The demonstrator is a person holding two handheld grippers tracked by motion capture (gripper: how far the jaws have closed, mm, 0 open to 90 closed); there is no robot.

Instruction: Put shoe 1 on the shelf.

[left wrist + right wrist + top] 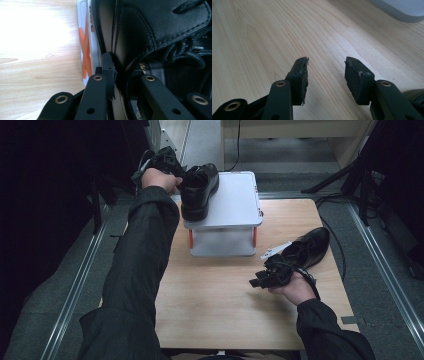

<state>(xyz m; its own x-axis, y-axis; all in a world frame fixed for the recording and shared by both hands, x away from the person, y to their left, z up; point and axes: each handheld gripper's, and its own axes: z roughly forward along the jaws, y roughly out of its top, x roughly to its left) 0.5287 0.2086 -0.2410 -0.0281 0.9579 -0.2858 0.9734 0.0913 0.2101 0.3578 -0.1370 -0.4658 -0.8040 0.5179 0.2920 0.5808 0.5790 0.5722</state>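
A black leather lace-up shoe (200,190) stands on the lid of a white box (235,205) at the far side of the table, its toe toward the near edge. My left gripper (179,174) is at the shoe's heel end. In the left gripper view it (122,72) is shut on the shoe (155,25), with one jaw outside the collar wall and the other inside the opening. A second black shoe (310,247) lies on the table at the right. My right gripper (257,281) hovers just in front of it, open (325,72), with nothing between its pads (355,77).
The white box (82,25) has orange latches (190,237) on its near side. A white tag (275,251) lies by the second shoe. The wooden table (225,310) has bare room in front of the box. Black cables and stand legs (345,175) lie off the right edge.
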